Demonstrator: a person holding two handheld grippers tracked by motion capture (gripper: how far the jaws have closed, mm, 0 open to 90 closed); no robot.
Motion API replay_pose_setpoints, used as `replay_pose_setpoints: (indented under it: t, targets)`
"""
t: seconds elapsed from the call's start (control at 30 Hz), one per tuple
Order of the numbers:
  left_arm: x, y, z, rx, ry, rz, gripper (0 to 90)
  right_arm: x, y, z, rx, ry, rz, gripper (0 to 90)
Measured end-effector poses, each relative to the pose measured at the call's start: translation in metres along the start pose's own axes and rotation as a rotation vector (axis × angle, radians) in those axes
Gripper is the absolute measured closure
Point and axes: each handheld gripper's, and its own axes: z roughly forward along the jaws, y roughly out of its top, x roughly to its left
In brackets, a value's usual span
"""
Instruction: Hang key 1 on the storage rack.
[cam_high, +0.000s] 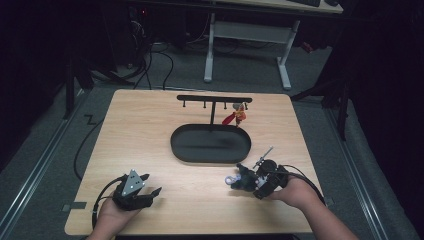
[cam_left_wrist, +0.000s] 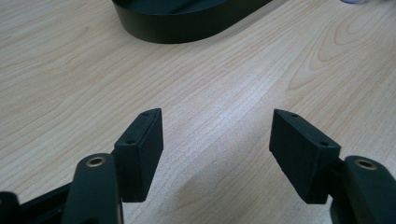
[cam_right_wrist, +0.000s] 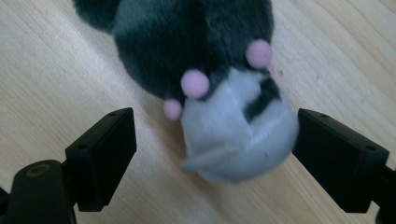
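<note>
**Table layout, seen from above**

A tray (cam_high: 210, 143) is sitting at the frame's centre on the table (cam_high: 150, 125), a rack (cam_high: 214, 100) standing just behind it. A plush toy (cam_high: 241, 178) is lying lower right, the left gripper (cam_high: 145, 186) resting lower left.

This looks like a lab or recording room set up for handling tests. A pale wooden table (cam_high: 150, 130) stands alone on grey carpet under a bright light, with the room around it dark. Beyond the table's far edge, away from the handheld tools, are a white-legged desk (cam_high: 250, 45) and loose black cables (cam_high: 160, 60) on the floor.
</note>
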Motion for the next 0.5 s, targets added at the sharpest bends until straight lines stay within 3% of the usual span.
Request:
replay_pose_setpoints:
  t: [0.07, 0.37, 0.5]
  targets:
    - [0.000, 0.000, 0.000, 0.000, -0.001, 0.000, 35.3, 0.000, 0.004, 0.003, 0.000, -0.008, -0.026, 14.5]
    - [0.000, 0.000, -0.001, -0.001, -0.002, 0.004, 35.3, 0.000, 0.013, 0.015, 0.040, -0.004, -0.023, 18.1]
    - [0.001, 0.000, -0.001, 0.005, -0.004, 0.006, 35.4, 0.000, 0.015, 0.016, 0.032, -0.008, -0.037, 23.1]
